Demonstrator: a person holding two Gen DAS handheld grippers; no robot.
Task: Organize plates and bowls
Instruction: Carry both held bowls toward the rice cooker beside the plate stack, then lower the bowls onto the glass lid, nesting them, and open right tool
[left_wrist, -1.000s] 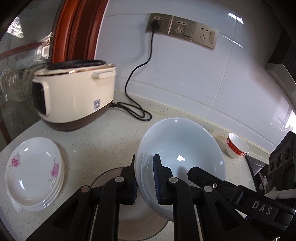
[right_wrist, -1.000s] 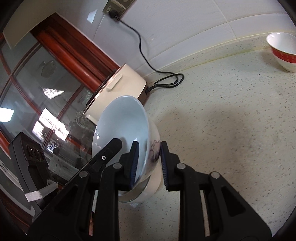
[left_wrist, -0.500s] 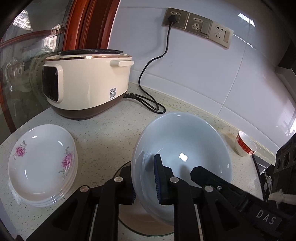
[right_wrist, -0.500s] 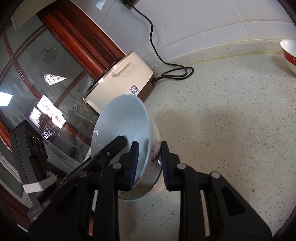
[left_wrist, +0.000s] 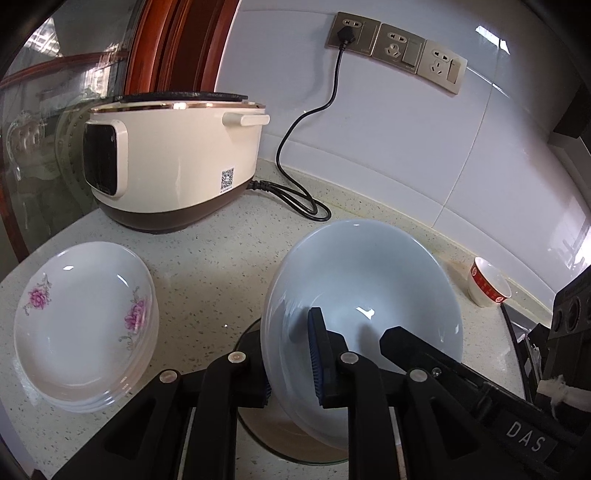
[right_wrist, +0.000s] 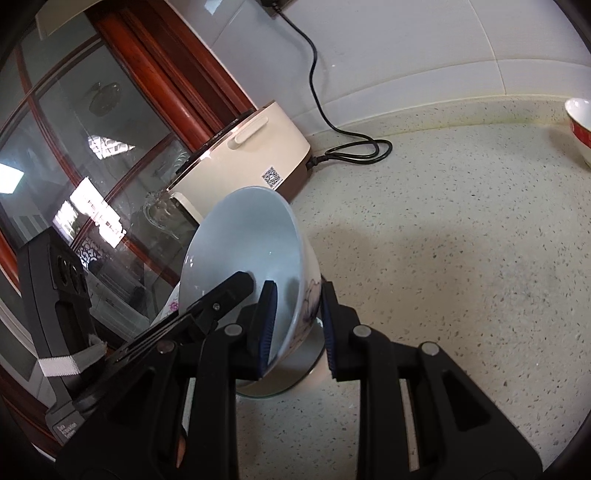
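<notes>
One large pale-blue bowl (left_wrist: 364, 280); one small red-and-white bowl (left_wrist: 487, 286); one stack of floral plates (left_wrist: 83, 321), about four by the rims, exact count unclear; one glass lid (left_wrist: 291, 448) under the large bowl; one rice cooker (left_wrist: 173, 162); one power cord (left_wrist: 306, 147); three wall sockets (left_wrist: 397, 50); two grippers, left (left_wrist: 291, 367) and right (right_wrist: 297, 326).

Ahead of the left gripper (left_wrist: 291, 354), beyond the bowl (left_wrist: 365, 280) it grips, bare counter (left_wrist: 221, 258) lies open. The plate stack (left_wrist: 85, 321) blocks its left; rice cooker (left_wrist: 173, 162) and coiled cord (left_wrist: 295, 199) stand farther ahead, a small red-banded bowl (left_wrist: 487, 284) far right.
</notes>
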